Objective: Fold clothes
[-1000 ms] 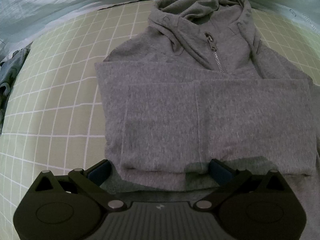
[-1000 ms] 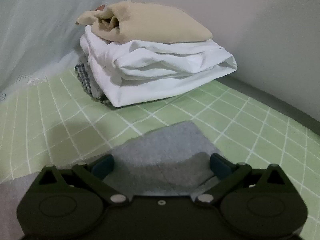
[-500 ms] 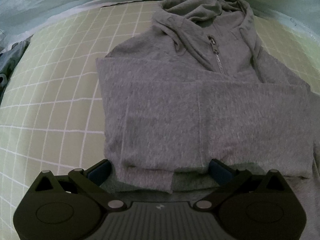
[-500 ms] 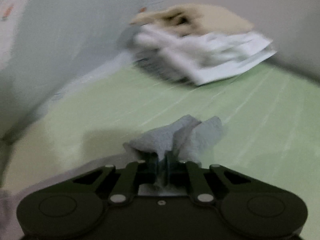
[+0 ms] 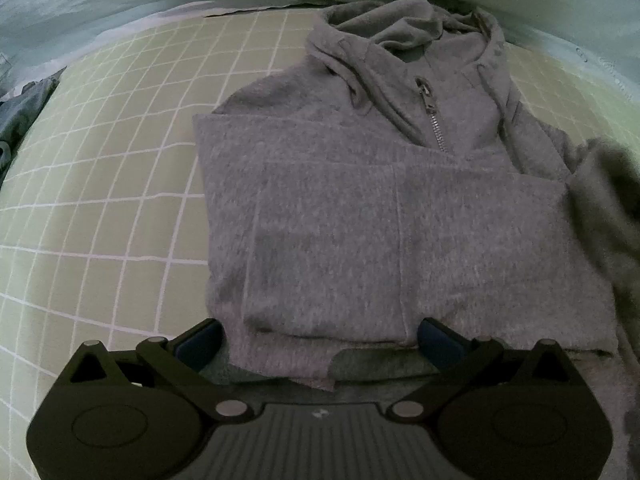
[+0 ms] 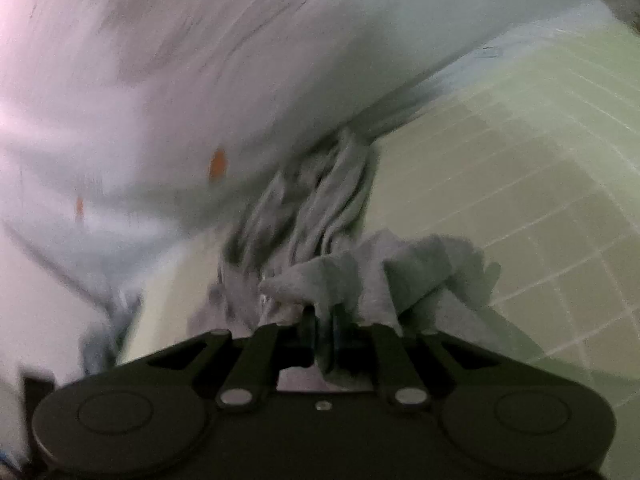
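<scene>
A grey zip hoodie [image 5: 360, 208] lies on the green checked sheet [image 5: 100, 168], hood at the far end, one sleeve folded across its chest. My left gripper [image 5: 320, 340] is open, its fingers astride the hoodie's near hem, low over the cloth. My right gripper [image 6: 322, 336] is shut on a bunched piece of the grey hoodie [image 6: 360, 276] and holds it lifted above the sheet [image 6: 520, 152]. That lifted grey cloth shows blurred at the right edge of the left wrist view [image 5: 604, 200].
A pale blue-white cover [image 5: 120, 8] runs along the far edge of the bed and fills the upper left of the right wrist view [image 6: 160, 80], blurred. Dark grey cloth [image 5: 16, 120] lies at the far left edge.
My right gripper closed on the hoodie's edge, lifted it and swung left, away from the stack of folded clothes. The raised cloth now enters the left wrist view. The left gripper stayed open, nearly still.
</scene>
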A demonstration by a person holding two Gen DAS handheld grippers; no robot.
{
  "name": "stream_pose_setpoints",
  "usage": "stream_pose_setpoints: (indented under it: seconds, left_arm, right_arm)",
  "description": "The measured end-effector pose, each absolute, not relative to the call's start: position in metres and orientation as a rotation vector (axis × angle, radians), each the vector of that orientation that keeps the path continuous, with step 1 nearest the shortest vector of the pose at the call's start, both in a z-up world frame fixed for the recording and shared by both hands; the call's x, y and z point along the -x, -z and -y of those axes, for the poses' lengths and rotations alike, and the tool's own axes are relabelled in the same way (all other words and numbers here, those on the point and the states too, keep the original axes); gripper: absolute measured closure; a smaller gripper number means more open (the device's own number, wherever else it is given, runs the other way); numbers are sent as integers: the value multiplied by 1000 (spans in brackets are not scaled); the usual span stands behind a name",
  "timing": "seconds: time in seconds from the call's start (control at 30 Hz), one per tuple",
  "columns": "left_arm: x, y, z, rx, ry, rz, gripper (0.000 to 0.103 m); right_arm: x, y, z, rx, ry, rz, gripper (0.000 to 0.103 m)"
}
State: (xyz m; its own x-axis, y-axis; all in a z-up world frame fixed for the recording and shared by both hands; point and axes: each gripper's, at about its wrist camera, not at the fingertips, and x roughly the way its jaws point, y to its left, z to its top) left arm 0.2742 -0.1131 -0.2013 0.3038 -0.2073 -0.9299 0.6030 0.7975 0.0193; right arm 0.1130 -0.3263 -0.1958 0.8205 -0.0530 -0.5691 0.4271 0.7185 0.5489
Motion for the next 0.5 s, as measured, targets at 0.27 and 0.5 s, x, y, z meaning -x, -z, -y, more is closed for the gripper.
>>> stream_pose_setpoints:
  seconds: [0.27,0.5]
  left_arm:
    - [-276,200,114,-405,543,-1162,0]
    - [-264,182,124,-451,546,-1133,0]
  right_arm:
    - [-88,174,325,-609,272,-537,19]
    - [-37,175,339,-515,568,-532,2]
